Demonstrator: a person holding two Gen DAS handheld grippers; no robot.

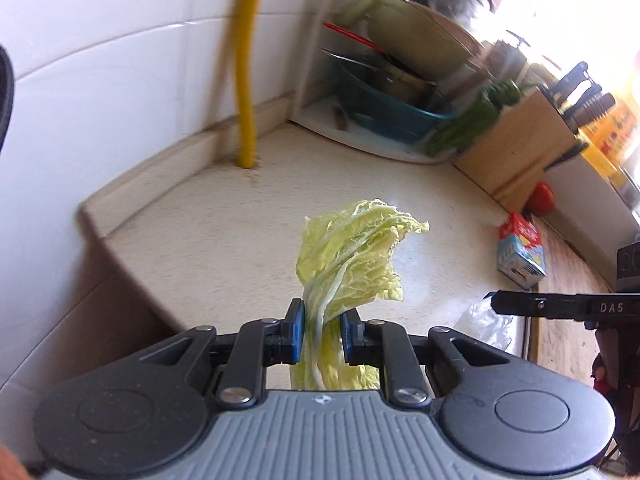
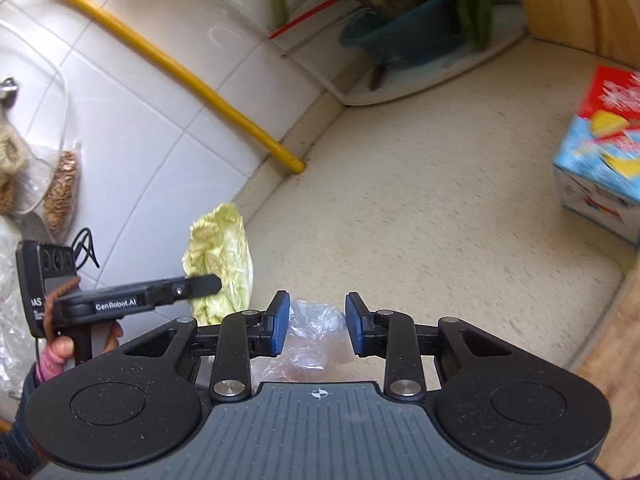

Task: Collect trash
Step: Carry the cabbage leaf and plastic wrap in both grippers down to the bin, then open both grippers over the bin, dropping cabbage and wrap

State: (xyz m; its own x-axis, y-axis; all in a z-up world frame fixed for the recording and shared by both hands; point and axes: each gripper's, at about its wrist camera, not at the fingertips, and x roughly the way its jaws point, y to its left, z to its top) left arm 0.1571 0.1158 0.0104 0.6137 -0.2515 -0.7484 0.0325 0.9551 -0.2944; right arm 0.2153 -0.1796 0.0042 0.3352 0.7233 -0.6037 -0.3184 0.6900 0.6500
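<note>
Left tongs [image 1: 322, 334] pinch a cabbage leaf [image 1: 352, 256] above the surface [image 1: 208, 240]; right tongs [image 2: 318, 322] stand spread around a plastic bag [image 2: 316, 336].

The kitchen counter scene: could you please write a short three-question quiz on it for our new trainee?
1. True or false: the left gripper is shut on the cabbage leaf.
2. What lies between the right gripper's blue pads? A) a tomato B) a crumpled clear plastic bag C) a knife
3. Fill in: the yellow pipe comes down the white tiled wall to the ____.

Key: 1 true; 2 B; 3 counter.
</note>
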